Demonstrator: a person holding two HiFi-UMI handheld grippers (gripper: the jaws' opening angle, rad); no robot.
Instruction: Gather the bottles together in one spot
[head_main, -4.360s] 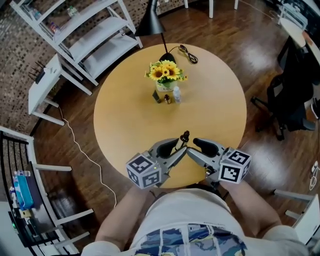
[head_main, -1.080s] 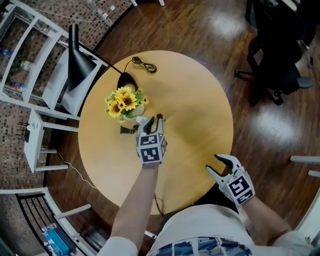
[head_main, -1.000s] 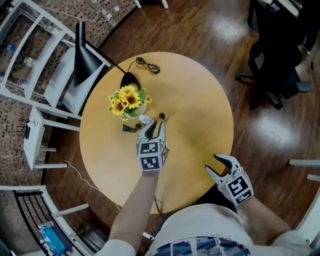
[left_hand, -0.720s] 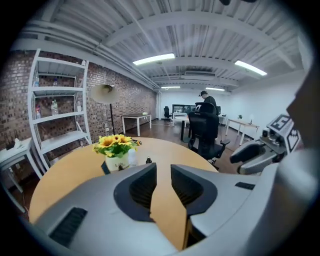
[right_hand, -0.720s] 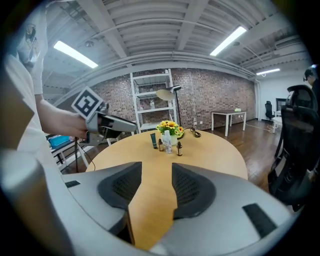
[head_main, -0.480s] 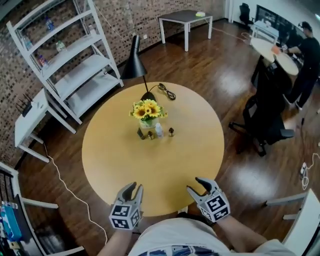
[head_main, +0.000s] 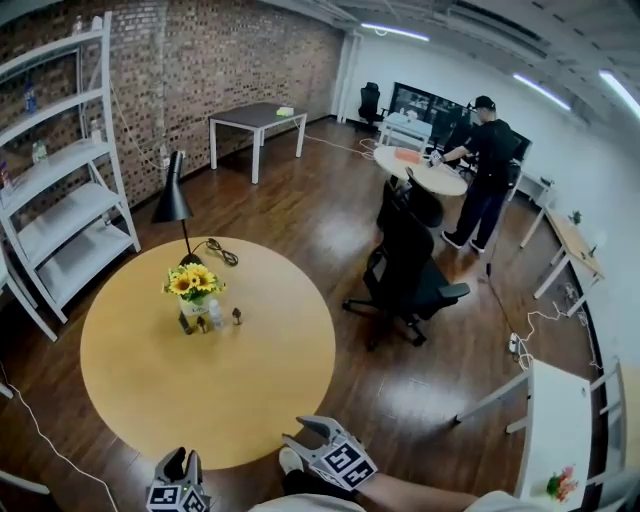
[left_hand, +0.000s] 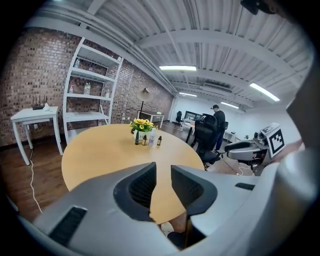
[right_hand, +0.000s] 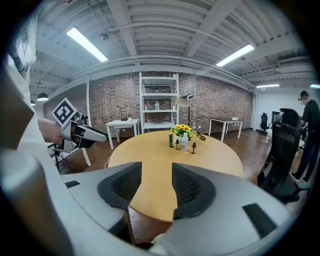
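Note:
Several small bottles stand close together on the round wooden table (head_main: 230, 400), just in front of a sunflower vase (head_main: 192, 285): a dark bottle (head_main: 186, 323), a clear white bottle (head_main: 213, 314) and a dropper bottle (head_main: 237, 316). The left gripper view shows the same group (left_hand: 148, 139), and the right gripper view shows that cluster (right_hand: 183, 143) far ahead. My left gripper (head_main: 184, 462) hovers at the table's near edge, its jaws a narrow gap apart with nothing between them. My right gripper (head_main: 303, 432) is beside it, open and empty.
A black lamp (head_main: 172, 205) and a coiled cable (head_main: 222, 252) are at the table's far side. A black office chair (head_main: 405, 275) stands to the right. White shelving (head_main: 60, 180) lines the brick wall. A person (head_main: 490, 170) stands at a far table.
My left gripper has let go near the bottles by the vase and pulled back to the table's near edge. The head view has lifted from the tabletop to the room.

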